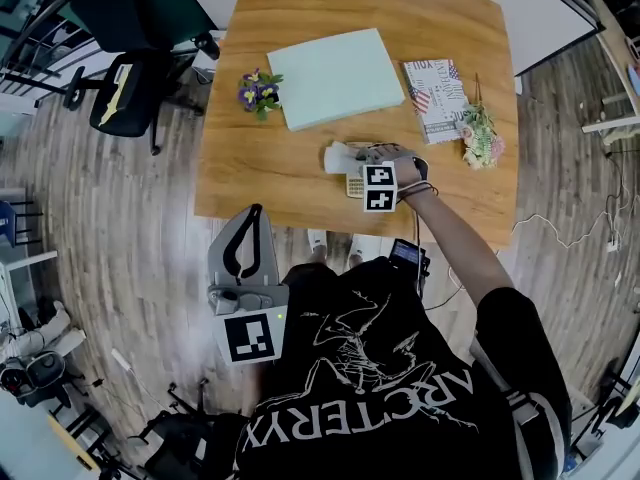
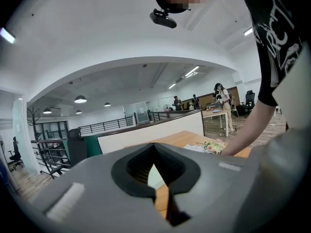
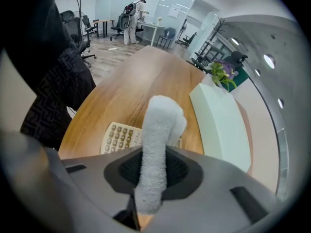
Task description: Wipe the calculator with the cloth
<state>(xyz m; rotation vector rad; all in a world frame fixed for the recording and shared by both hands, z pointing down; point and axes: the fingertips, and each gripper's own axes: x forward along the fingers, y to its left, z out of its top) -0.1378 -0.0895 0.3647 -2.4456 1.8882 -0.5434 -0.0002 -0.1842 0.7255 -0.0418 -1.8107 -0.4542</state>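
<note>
Right gripper (image 3: 151, 176) of yours is clamped on a white fluffy terry cloth (image 3: 158, 125), and the cloth's free end lies over one end of the beige push-button calculator (image 3: 118, 138), near the front edge of the square wooden table (image 1: 260, 168). Your left gripper (image 1: 250, 218) hangs off the table above the grey wood-plank floor (image 1: 120, 238), jaws together and empty. Also on the table: pale green rectangular pad (image 1: 325, 76), purple flower sprig (image 1: 258, 92), flag-print booklet (image 1: 435, 98). Black office chair (image 1: 130, 93) stands at the far left corner. Open-plan office all round.

green pad (image 1: 336, 78), booklet (image 1: 434, 99), purple flowers (image 1: 258, 92) on table (image 1: 270, 168)
</note>
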